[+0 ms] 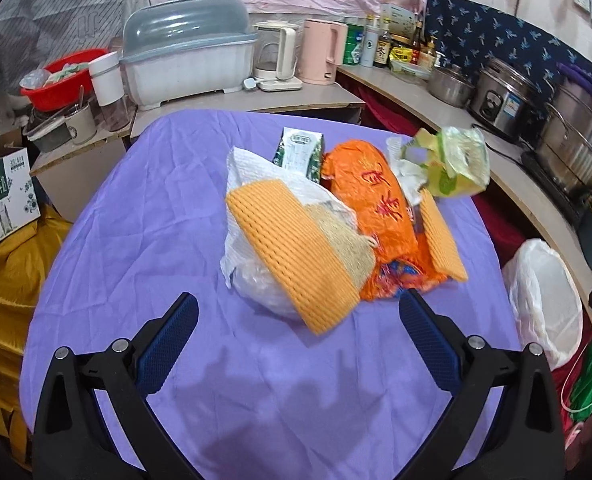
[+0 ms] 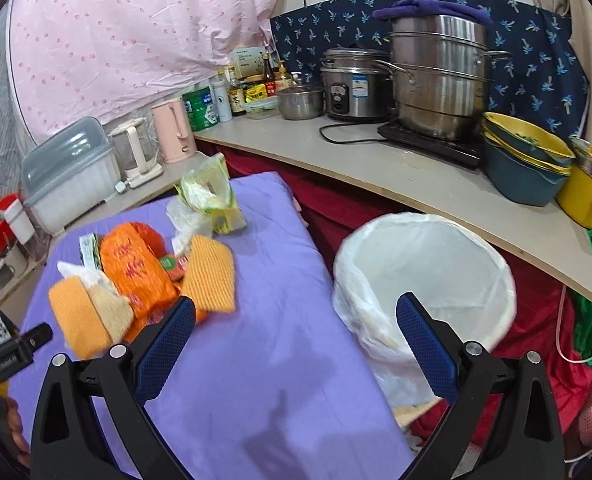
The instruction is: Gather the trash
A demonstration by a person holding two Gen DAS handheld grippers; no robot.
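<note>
The left gripper [image 1: 298, 312] is spread wide and holds nothing; just beyond its blue ribbed pads lies the trash heap: an orange foam-net sleeve [image 1: 291, 252] on a white plastic bag [image 1: 255, 280], touching an orange printed plastic bag [image 1: 380, 204]. The right gripper [image 2: 296, 316] is likewise wide open and unloaded above the purple tablecloth [image 2: 263, 360], with the white-lined round bin [image 2: 424, 272] just behind its right finger and the heap behind its left finger

A cramped home kitchen. Ahead of the left claw, a worktop carries a lidded dish-drainer box [image 1: 187, 52], a glass kettle [image 1: 276, 56] and a pink kettle [image 1: 320, 51]. Ahead and right of the right claw stand a rice cooker [image 2: 354, 84], a stacked steel steamer pot [image 2: 440, 76], sauce bottles [image 2: 269, 76] and nested basins [image 2: 524, 156].
</note>
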